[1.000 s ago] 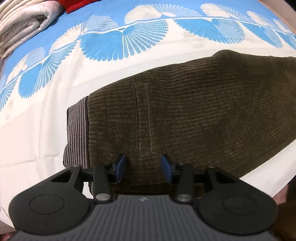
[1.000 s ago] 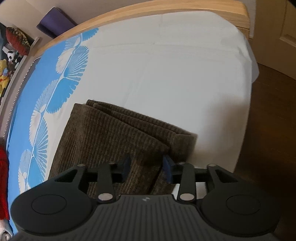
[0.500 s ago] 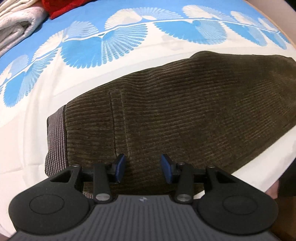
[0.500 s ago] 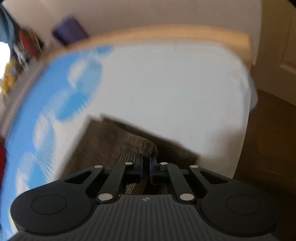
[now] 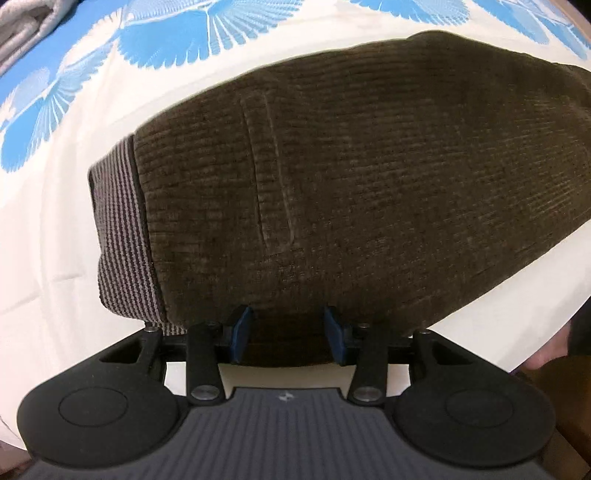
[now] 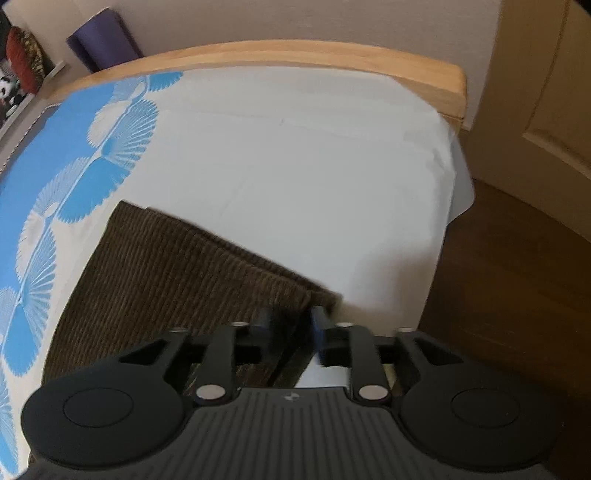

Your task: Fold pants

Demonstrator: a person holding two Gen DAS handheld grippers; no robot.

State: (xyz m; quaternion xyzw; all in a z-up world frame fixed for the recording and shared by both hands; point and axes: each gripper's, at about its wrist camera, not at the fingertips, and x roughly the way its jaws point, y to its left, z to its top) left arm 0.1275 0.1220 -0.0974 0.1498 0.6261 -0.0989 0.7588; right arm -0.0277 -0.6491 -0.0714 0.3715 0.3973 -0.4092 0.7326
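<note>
The brown corduroy pants (image 5: 369, 166) lie folded on the bed, their striped grey waistband (image 5: 122, 240) at the left end. My left gripper (image 5: 288, 332) points down at their near edge. It is open, with the fold's edge sitting between the blue pads without being pressed. In the right wrist view the other end of the pants (image 6: 166, 277) reaches toward the bed's corner. My right gripper (image 6: 291, 325) straddles that near right corner. Its jaws are opening, and the cloth lies loose between them.
The sheet (image 6: 295, 166) is white with a blue fan pattern (image 5: 166, 40) along the far side. A wooden bed frame (image 6: 295, 51) bounds the mattress. Dark wood floor (image 6: 517, 295) and a door (image 6: 546, 92) lie to the right. A folded white blanket (image 5: 26, 29) sits at the far left.
The left gripper has dropped closer to the pants' near edge. The right gripper closed at the pants' corner half a second ago and has since spread apart again.
</note>
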